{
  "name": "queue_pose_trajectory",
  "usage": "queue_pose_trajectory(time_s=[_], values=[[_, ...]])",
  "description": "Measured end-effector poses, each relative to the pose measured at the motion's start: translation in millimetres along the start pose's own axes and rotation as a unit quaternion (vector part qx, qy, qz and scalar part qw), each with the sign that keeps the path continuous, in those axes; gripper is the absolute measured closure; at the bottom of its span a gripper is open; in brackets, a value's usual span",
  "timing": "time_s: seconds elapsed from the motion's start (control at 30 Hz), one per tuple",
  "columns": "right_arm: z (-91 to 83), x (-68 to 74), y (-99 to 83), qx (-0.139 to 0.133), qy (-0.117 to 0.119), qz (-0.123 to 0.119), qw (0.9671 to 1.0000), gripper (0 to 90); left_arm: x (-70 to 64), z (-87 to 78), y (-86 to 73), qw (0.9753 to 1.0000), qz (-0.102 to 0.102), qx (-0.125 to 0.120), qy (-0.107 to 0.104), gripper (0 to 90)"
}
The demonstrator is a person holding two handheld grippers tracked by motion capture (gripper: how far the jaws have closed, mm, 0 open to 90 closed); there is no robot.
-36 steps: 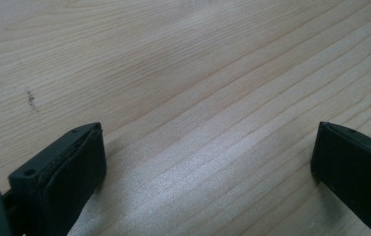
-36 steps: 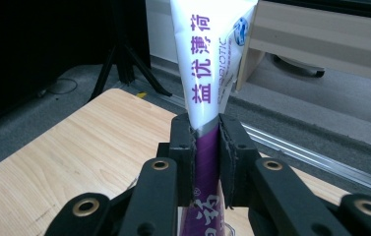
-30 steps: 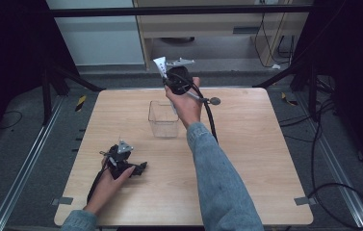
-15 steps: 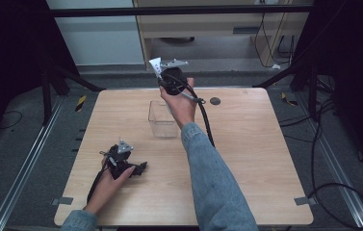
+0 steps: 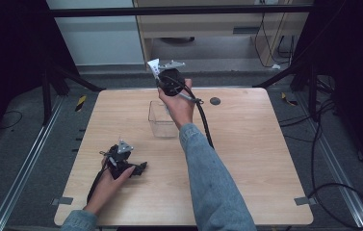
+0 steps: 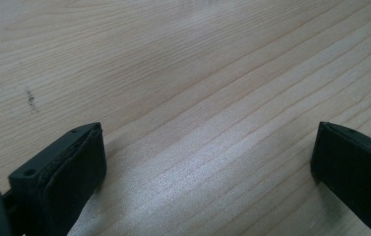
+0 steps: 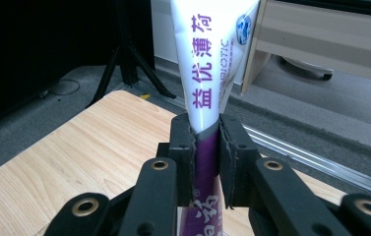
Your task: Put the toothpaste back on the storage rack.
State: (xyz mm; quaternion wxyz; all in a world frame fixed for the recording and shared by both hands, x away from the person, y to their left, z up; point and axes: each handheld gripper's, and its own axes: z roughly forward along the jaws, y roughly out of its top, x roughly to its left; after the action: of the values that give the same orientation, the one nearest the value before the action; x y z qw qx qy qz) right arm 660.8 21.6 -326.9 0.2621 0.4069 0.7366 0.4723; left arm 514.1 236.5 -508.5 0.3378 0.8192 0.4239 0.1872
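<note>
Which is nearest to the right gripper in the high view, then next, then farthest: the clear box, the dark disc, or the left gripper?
From the right gripper, which holds the tube:
1. Clear box, just below it, mid-table.
2. Dark disc, to its right near the far edge; only a little farther.
3. Left gripper, resting open at the near left, plainly farthest.

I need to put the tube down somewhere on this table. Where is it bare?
Bare: the table's right half, past the right arm, and the left strip beside the clear box. Crowded: near left, where the left tool rests, open.
</note>
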Motion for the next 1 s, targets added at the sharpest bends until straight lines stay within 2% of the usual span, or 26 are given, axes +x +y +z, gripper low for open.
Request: queue_pose_trajectory(time_s=[0.57,1.0], values=[[6.7,3.9,-10.8,0.012,0.006,-0.007,0.9999,78.3,0.0,0.0,0.0,1.0,0.0,0.0,0.0,0.0],[4.9,6.5,-19.8,0.02,0.009,-0.017,0.9996,78.5,0.0,0.1,0.0,1.0,0.0,-0.001,-0.001,0.0]])
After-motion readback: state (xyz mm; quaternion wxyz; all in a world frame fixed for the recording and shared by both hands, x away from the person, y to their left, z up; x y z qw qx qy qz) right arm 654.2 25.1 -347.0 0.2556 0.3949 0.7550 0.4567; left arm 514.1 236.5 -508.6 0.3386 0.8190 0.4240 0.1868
